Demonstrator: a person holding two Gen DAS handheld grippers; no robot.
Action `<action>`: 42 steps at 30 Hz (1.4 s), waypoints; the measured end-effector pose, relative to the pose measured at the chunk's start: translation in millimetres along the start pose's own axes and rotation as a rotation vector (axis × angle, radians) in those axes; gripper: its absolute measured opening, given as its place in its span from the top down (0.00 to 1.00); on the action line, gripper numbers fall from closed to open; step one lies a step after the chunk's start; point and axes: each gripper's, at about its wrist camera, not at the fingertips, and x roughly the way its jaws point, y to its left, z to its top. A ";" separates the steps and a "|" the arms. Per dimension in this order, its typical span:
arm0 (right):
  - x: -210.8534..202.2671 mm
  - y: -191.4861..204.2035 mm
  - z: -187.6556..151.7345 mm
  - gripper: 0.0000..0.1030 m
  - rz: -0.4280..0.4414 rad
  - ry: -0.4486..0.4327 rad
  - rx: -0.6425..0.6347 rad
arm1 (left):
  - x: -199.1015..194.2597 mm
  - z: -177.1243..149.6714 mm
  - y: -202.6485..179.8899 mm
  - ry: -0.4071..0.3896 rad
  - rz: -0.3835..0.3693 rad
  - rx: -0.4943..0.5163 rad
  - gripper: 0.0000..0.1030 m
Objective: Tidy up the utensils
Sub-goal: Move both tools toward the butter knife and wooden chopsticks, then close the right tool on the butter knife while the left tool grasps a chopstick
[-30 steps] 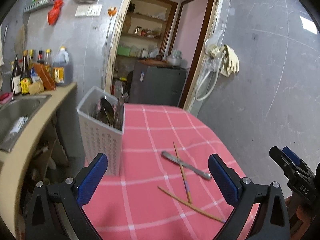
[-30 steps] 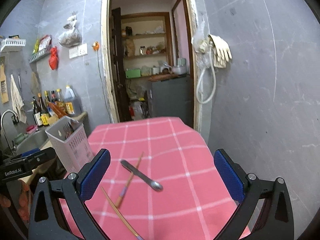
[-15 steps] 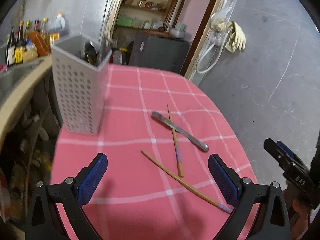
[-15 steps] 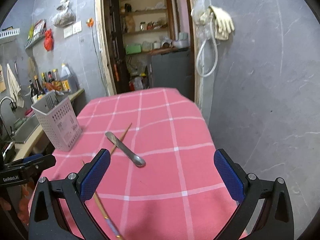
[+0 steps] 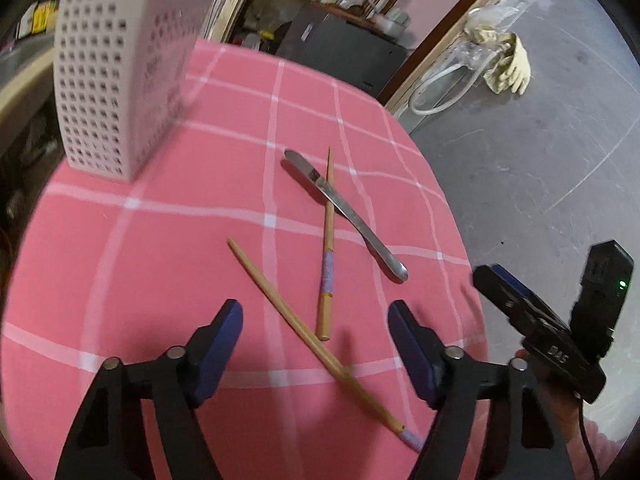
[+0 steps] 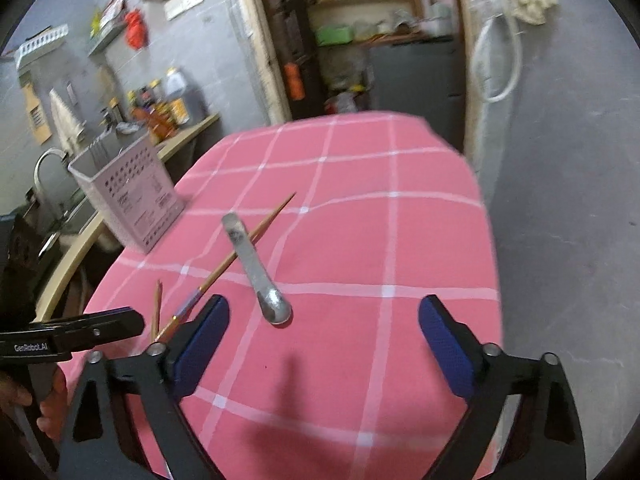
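Observation:
A metal spoon and two wooden chopsticks lie on the pink checked tablecloth. One chopstick crosses the spoon; the other chopstick lies slanted nearer me. My left gripper hovers over the near chopsticks, its jaws closing, pads clear of the sticks. My right gripper hangs just short of the spoon, jaws closing with only cloth between them. A white perforated utensil holder stands at the table's far left.
A counter with a sink and bottles runs along the left of the table. Grey floor lies to the right, an open doorway with shelves beyond. A hand holds the other gripper at the right table edge.
Both grippers have dropped toward the table and tilted down. Both pairs of jaws stand narrower than before. The chopsticks and spoon now lie close in front of the fingers.

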 end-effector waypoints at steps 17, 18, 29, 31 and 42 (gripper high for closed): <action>54.8 21.4 -0.2 0.58 0.137 0.152 -0.187 | 30.2 9.6 -11.2 0.072 0.083 0.021 0.61; 56.4 23.4 -0.4 0.59 0.140 0.158 -0.202 | 31.0 10.7 -11.9 0.075 0.089 0.026 0.62; 57.0 27.9 -3.3 0.80 0.093 0.178 -0.264 | 43.2 25.6 -20.5 0.125 0.116 0.122 0.81; 54.2 27.2 -5.6 0.80 0.089 0.179 -0.256 | 43.3 28.4 -17.0 0.133 0.094 0.115 0.82; 18.6 5.6 -26.3 0.80 0.000 0.202 -0.102 | 28.4 40.1 -5.4 0.155 0.021 0.058 0.85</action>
